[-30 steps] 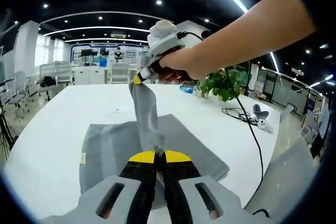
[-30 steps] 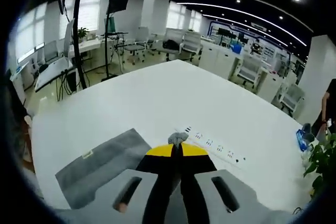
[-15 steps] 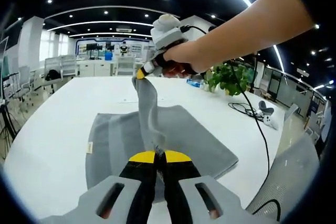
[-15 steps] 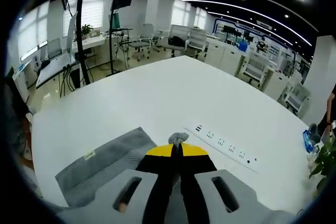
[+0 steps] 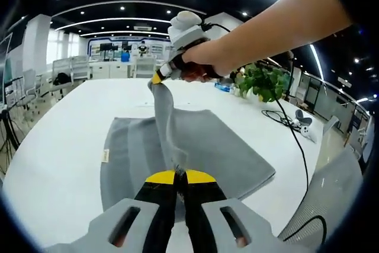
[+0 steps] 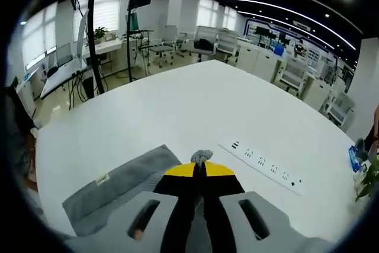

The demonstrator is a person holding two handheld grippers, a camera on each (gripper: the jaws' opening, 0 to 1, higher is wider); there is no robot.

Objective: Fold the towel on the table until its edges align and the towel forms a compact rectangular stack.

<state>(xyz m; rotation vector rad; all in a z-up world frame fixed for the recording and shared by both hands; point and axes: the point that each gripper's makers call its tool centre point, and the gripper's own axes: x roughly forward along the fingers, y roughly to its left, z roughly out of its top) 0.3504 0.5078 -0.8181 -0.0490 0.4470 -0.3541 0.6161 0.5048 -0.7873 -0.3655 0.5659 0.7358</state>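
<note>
On the white table (image 5: 53,146): grey towel (image 5: 219,152), long axis running away from the left tool (image 5: 179,176); its raised edge is stretched between both clenched tools, right tool (image 6: 201,167) farther.

No text, number or brand can be read in either view. The grey towel (image 5: 195,152) carries a small pale label (image 5: 106,155) sewn at its edge, seen again in the right gripper view (image 6: 102,178); it may bear print, but any marks on it are too small and blurred to read.
</note>
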